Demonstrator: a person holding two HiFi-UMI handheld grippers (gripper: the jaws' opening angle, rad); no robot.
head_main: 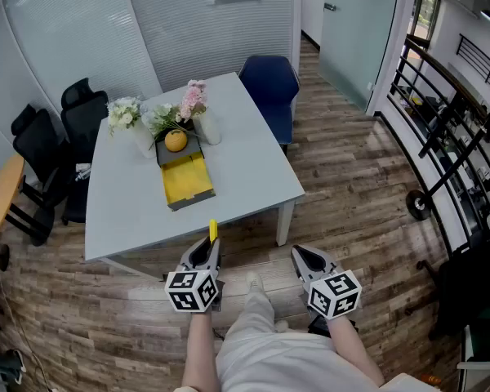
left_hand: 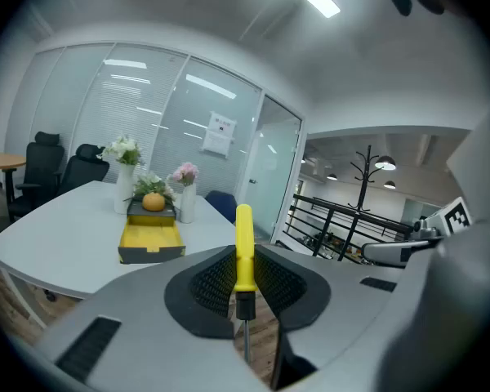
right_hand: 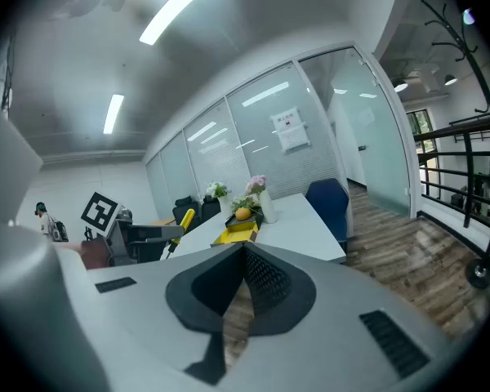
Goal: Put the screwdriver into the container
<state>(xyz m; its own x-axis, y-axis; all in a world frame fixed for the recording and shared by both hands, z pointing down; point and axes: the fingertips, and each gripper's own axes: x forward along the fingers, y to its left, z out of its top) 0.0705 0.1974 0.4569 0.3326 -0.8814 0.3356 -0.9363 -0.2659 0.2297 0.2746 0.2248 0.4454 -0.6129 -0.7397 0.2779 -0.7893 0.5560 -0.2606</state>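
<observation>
Left gripper [head_main: 206,251]: pads clenched on the yellow handle of a screwdriver [left_hand: 243,247], gripped at its lower half, just above the black collar. The handle tip stands up clear of the jaws and the thin metal shaft points back toward the holder. Right gripper [right_hand: 243,260]: jaws drawn together at the tips with nothing between them, held idle just beside the left one at about the same height. Position of both: off the near edge of the white table [head_main: 253,162], over wood-plank floor, with the person's legs below. Container [head_main: 188,180]: an open grey box with a yellow lining, lying near mid-table, well apart from the screwdriver and straight ahead of the left gripper. Its yellow compartment appears empty. Adjoining items: an orange [head_main: 175,140] on the box's far end; white vases with white flowers [head_main: 124,113] and pink flowers [head_main: 193,98] close behind. Surroundings: a blue chair [head_main: 269,84] at the far side, black office chairs [head_main: 82,109] to the left. Step in hand, as judged: the tool is grasped and the carry to the box is under way. Next move calls for reaching forward over the table edge, bringing the screwdriver above the yellow compartment, lowering it close and only then opening the jaws, staying short of the orange and vases.
</observation>
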